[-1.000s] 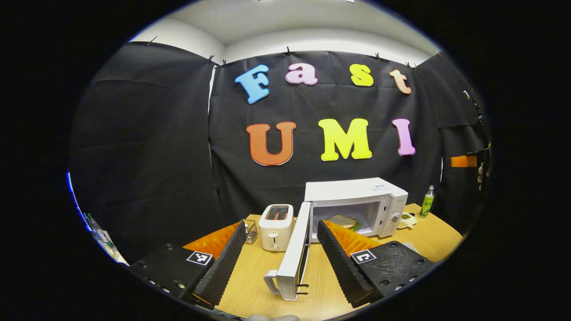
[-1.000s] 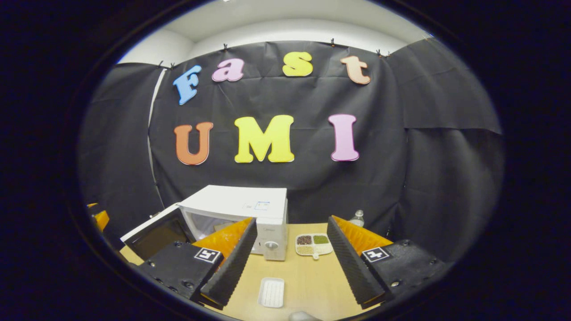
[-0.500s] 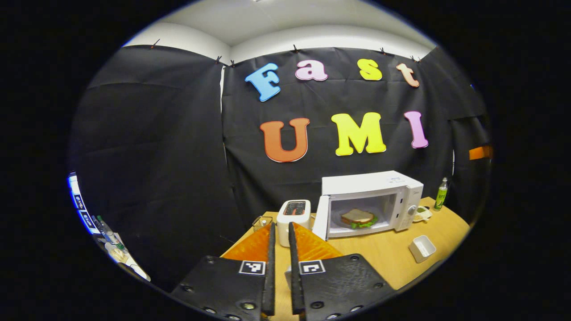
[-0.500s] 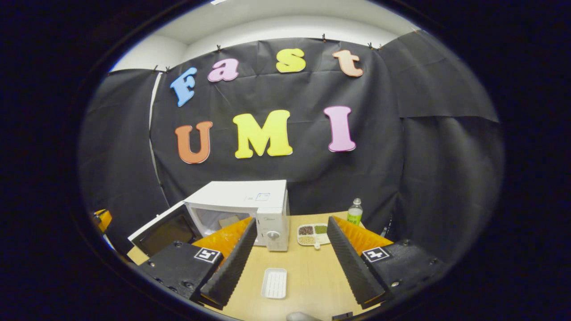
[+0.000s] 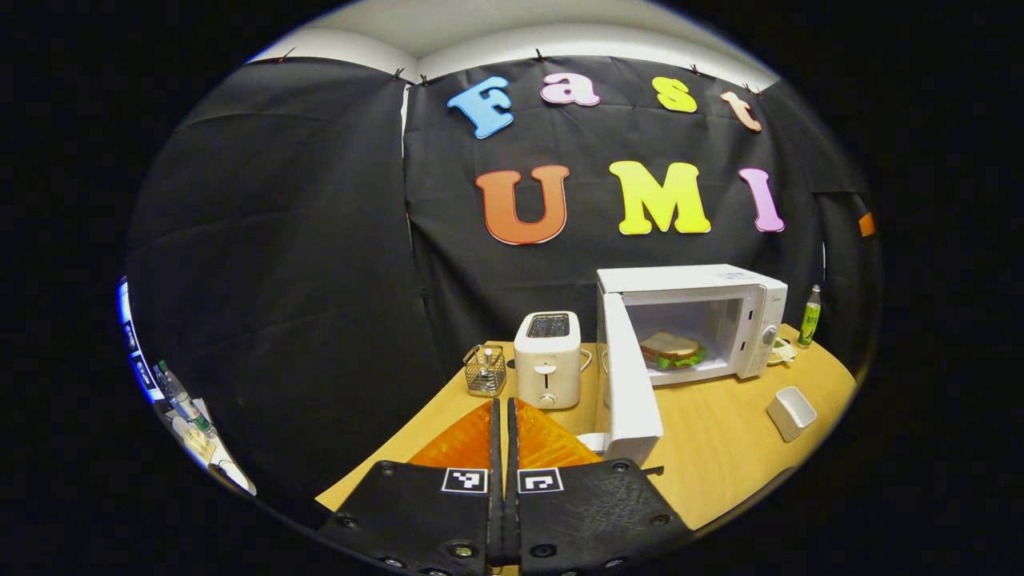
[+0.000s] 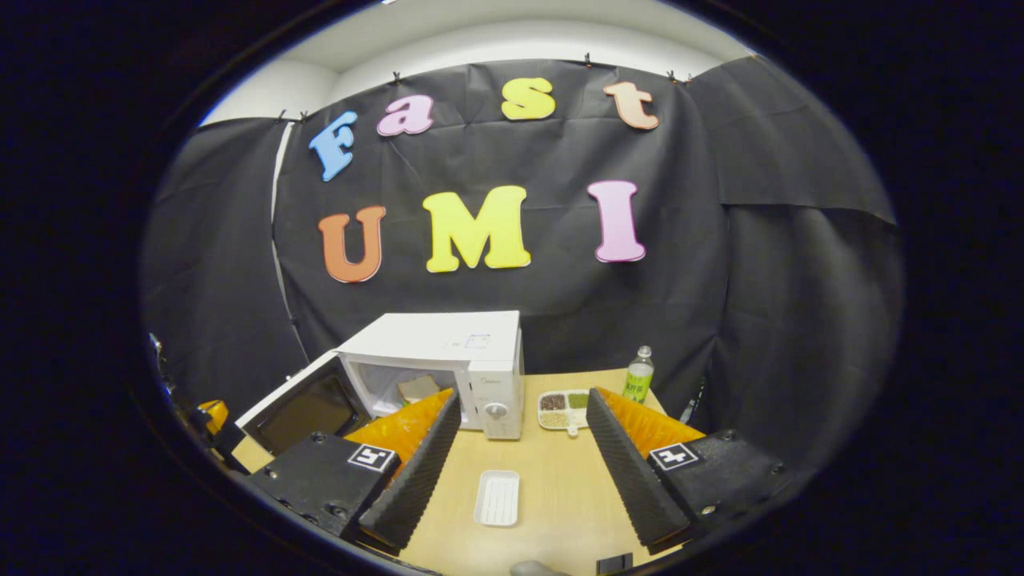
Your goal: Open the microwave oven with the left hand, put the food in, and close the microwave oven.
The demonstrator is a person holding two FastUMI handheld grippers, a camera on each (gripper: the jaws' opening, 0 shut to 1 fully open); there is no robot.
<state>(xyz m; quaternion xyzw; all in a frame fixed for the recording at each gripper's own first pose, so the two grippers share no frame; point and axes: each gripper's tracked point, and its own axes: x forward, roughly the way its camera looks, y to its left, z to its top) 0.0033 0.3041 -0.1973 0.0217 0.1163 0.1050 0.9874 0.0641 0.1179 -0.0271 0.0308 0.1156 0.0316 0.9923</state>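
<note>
Sandwich [image 5: 670, 350] lies flat inside the white microwave [image 5: 720, 282], door [image 5: 628, 376] swung out toward the near side. Left gripper [image 5: 505, 412] jaws pressed together, right gripper [image 6: 522, 416] spread wide over the wooden table [image 6: 552, 496].

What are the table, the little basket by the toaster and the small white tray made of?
The table looks like wood or wood-look laminate: pale grain, matte. The basket seems to be metal wire, thin, shiny and see-through. The tray is probably plastic: smooth white with a ribbed floor.
</note>
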